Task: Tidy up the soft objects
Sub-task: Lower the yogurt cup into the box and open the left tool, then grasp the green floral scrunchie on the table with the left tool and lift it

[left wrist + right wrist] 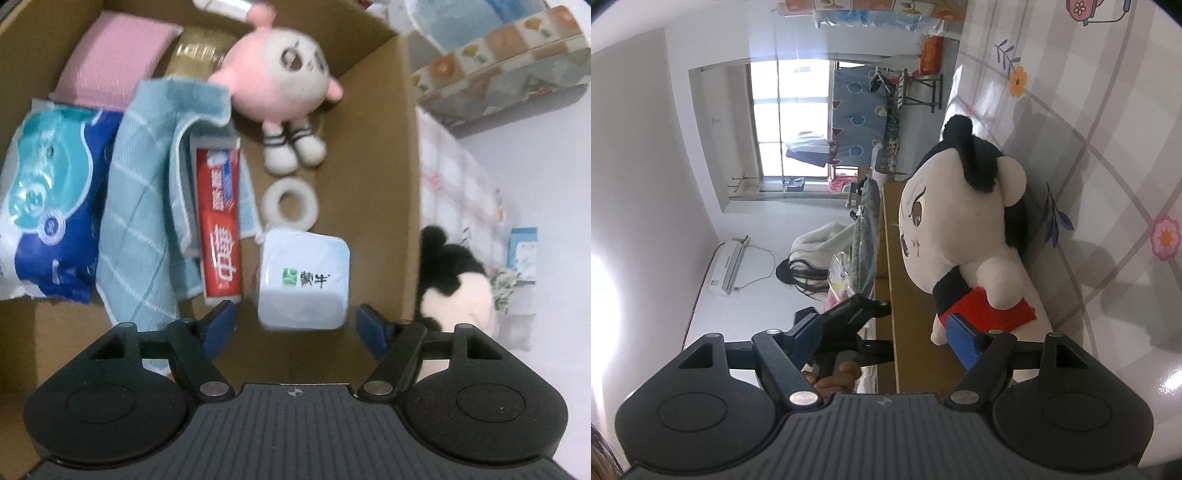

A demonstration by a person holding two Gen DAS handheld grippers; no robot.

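In the left wrist view an open cardboard box (373, 122) holds a pink round plush doll (280, 81), a light blue checked towel (147, 177), a pink sponge (107, 59), a blue tissue pack (51, 199), a red toothpaste box (219, 221), a white tape roll (290, 205) and a white milk carton (303, 277). My left gripper (295, 325) is open and empty above the carton. In the right wrist view a black-haired plush doll with red clothes (956, 236) lies beside the box wall (890, 266). My right gripper (882, 332) is open beside its lower body.
The black-haired doll (454, 280) also shows outside the box's right wall in the left wrist view. A flowered tablecloth (1108, 166) lies under it. A gold packet (199, 55) sits at the box's back. A room with a window (790, 118) is behind.
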